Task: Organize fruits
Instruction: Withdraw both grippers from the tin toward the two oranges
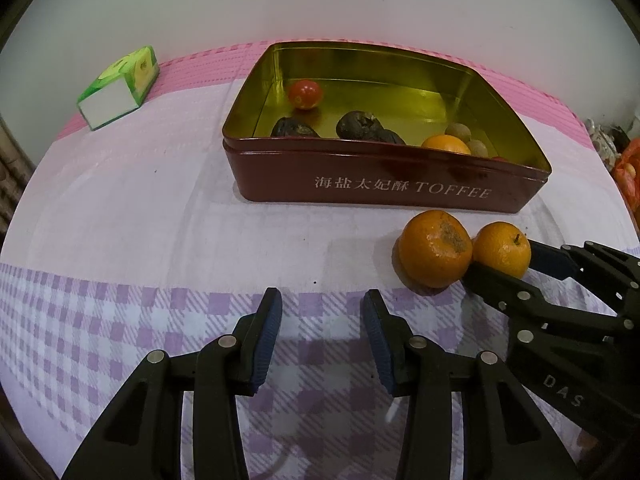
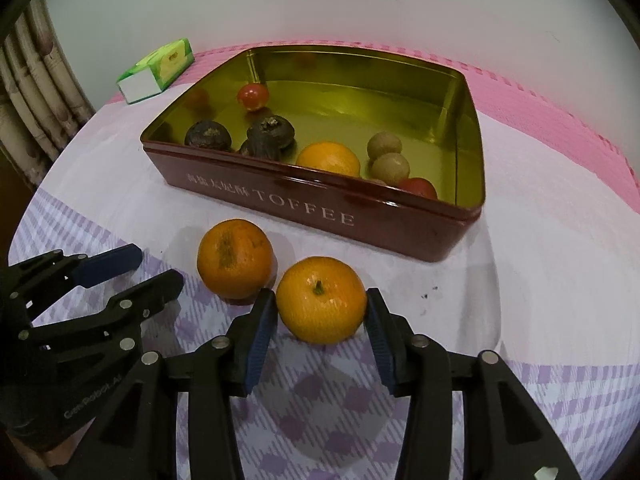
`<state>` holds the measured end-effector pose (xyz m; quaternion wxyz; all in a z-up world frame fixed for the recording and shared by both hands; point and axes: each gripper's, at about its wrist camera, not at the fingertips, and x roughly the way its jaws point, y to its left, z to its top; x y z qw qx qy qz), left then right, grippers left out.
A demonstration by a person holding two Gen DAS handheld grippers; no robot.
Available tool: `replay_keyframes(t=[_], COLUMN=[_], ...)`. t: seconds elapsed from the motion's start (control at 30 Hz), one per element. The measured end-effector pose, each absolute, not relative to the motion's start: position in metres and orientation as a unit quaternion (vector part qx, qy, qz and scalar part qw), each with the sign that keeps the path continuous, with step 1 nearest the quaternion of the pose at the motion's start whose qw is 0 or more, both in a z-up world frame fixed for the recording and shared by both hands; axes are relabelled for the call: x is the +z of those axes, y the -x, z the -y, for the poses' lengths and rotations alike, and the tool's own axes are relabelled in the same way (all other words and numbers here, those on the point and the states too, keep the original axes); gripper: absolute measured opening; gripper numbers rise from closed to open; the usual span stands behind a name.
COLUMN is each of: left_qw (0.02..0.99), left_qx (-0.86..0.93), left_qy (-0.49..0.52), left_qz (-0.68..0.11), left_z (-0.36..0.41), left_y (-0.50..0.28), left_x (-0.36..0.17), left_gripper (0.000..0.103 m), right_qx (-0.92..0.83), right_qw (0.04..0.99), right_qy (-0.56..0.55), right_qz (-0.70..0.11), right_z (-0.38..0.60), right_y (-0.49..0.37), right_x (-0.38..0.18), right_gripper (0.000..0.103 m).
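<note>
A dark red TOFFEE tin [image 1: 400, 184] [image 2: 320, 216] with a gold inside holds a red tomato [image 2: 252, 96], dark fruits [image 2: 270, 132], an orange [image 2: 329, 158], two small brown fruits [image 2: 388, 160] and another red fruit [image 2: 418, 188]. Two oranges lie on the cloth in front of it. My right gripper [image 2: 322, 312] has its pads against both sides of the nearer orange [image 2: 321, 300] [image 1: 502, 248]. The scarred orange [image 2: 235, 258] [image 1: 436, 252] touches it on the left. My left gripper [image 1: 322, 320] [image 2: 136, 268] is open and empty above the checked cloth.
A green and white tissue pack [image 1: 120, 86] [image 2: 158, 70] lies at the back left. The table has a white, purple-checked cloth [image 1: 120, 240] with a pink far edge. A curtain [image 2: 36, 92] hangs at the left. An orange bag [image 1: 628, 176] shows at the right edge.
</note>
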<state>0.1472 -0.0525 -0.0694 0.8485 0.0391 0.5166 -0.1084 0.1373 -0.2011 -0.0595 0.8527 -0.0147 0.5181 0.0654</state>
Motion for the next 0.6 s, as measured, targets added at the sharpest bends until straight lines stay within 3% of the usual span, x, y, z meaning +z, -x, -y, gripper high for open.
replay_keyframes(t=[0.6], left_qw=[0.844], left_qx=[-0.13], left_qy=[-0.042], left_qz=[-0.519], left_z=[0.068], left_y=[-0.143], left_x=[-0.068], left_gripper=[0.045], right_qx=[0.038], right_qw=[0.859], right_qy=[0.004], right_qz=[-0.511], right_z=[0.229], right_y=[-0.121], right_x=[-0.058], right_gripper=[0.04])
